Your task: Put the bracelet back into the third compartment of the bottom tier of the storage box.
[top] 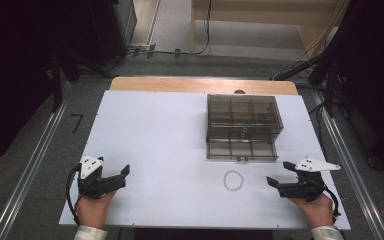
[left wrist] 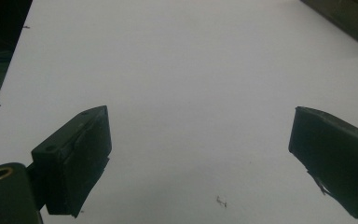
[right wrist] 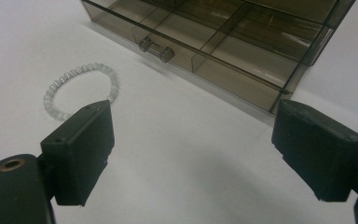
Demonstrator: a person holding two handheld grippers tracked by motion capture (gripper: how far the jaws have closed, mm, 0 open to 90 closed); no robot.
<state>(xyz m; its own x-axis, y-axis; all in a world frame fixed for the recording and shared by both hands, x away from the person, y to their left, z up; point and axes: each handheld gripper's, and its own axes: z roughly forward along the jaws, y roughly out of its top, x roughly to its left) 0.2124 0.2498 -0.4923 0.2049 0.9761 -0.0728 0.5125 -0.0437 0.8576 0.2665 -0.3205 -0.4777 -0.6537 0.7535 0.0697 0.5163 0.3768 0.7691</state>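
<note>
A smoky transparent drawer box (top: 243, 116) stands on the white table (top: 155, 135), right of centre. Its lower drawer (top: 241, 148) is pulled out toward me and shows divided, bare compartments (right wrist: 223, 51) and a small clear knob (right wrist: 156, 49). A ring-shaped bracelet of pale beads (top: 233, 180) lies flat just in front of the drawer. My right gripper (top: 278, 173) is open near the table's front right, to the right of the bracelet (right wrist: 74, 72) and apart from it. My left gripper (top: 124, 176) is open at the front left, over bare table (left wrist: 191, 70).
The table's wooden far edge (top: 202, 84) runs behind the box. Metal rails (top: 35, 160) flank the table on the floor. Cables (top: 180, 51) and dark stands (top: 330, 70) sit beyond the far side. Bare white surface spreads across the left and middle.
</note>
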